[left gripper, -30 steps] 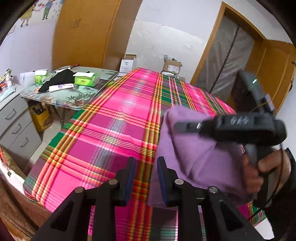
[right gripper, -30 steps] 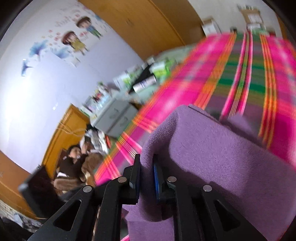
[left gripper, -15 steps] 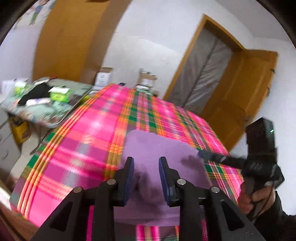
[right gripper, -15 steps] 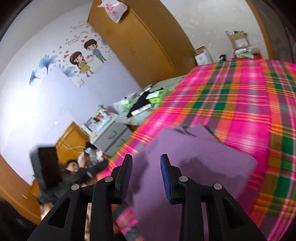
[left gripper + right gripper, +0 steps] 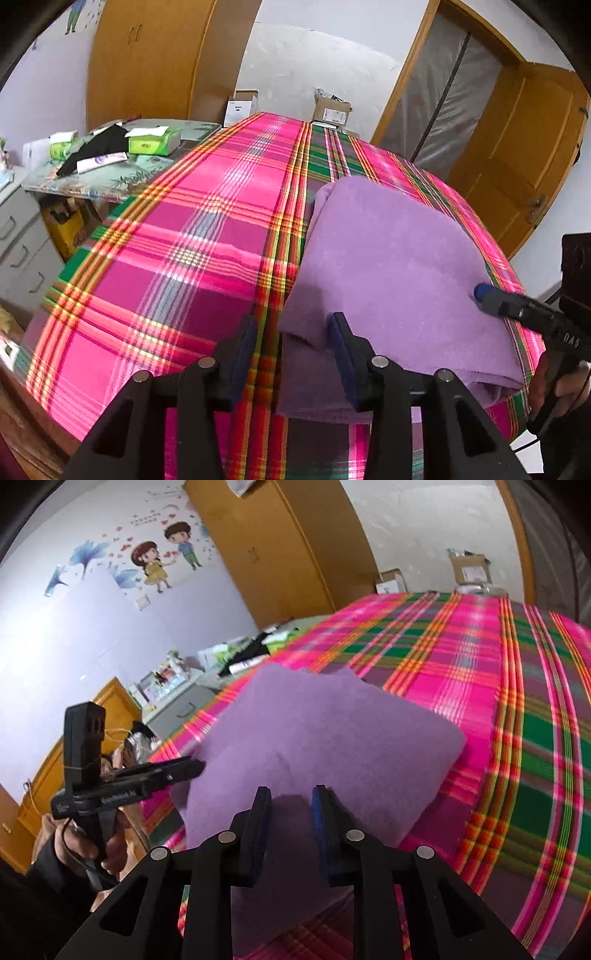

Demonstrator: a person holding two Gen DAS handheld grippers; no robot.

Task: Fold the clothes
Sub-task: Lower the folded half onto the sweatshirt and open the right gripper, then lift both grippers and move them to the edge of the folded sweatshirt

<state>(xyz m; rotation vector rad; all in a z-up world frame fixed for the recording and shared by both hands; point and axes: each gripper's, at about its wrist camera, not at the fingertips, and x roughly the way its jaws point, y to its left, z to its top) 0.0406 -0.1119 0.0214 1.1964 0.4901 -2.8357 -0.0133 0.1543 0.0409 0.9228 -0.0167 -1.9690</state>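
Both pairs of jaws are spread and nothing is held between them. The left gripper (image 5: 291,332) is poised over the near left corner of the purple garment (image 5: 388,266), one finger above the cloth and the other above the bare plaid bedcover (image 5: 177,243). The right gripper (image 5: 290,805) is aimed at the garment's near edge, its fingers apart above the fabric; whether the cloth is touched cannot be told. In the left wrist view the right gripper's blue-tipped finger is seen lying at the garment's right side.

The purple garment is seen already doubled into a thick, roughly rectangular pad on the near right part of the bed, with a lower layer showing under its front edge. It is judged to be light, soft and fleecy, so it is expected to droop and slide open if lifted by one layer alone. Hold is best taken at the two near corners, with all layers pinched together. A side table (image 5: 110,177) with tissue boxes (image 5: 153,142) stands beyond the bed's left edge.
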